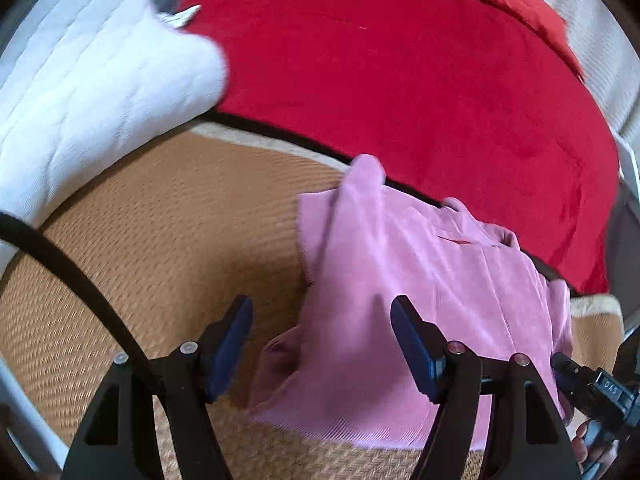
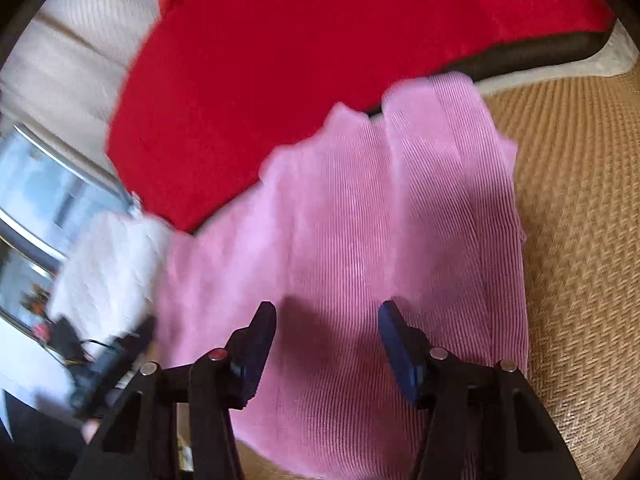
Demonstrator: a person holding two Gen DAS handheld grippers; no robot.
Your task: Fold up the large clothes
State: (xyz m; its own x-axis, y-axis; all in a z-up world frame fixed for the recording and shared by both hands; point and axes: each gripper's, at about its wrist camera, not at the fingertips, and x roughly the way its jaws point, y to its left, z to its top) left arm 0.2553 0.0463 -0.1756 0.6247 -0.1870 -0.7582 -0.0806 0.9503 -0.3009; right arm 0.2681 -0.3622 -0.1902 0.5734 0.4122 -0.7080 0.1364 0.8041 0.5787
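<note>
- Bare woven mat (image 1: 168,216) left of pink garment (image 1: 420,280): free room
- White quilt (image 1: 92,92) blocks far left
- Red blanket (image 1: 400,80) bounds far side, w/ garment's edge overlapping it

A big red blanket (image 1: 400,80) fills the top of the left wrist view, from 10 o'clock to 3 o'clock. It has a dark edge along its near side. A white quilted pillow (image 1: 92,92) sits at 9 o'clock and touches the blanket. Under them lies a brown woven mat (image 1: 168,232), at 7 o'clock. In the right wrist view the mat (image 2: 580,220) is at 3 o'clock and a cream ribbed cushion (image 2: 76,44) is at 10 o'clock, just beside the blanket (image 2: 300,40).
</note>
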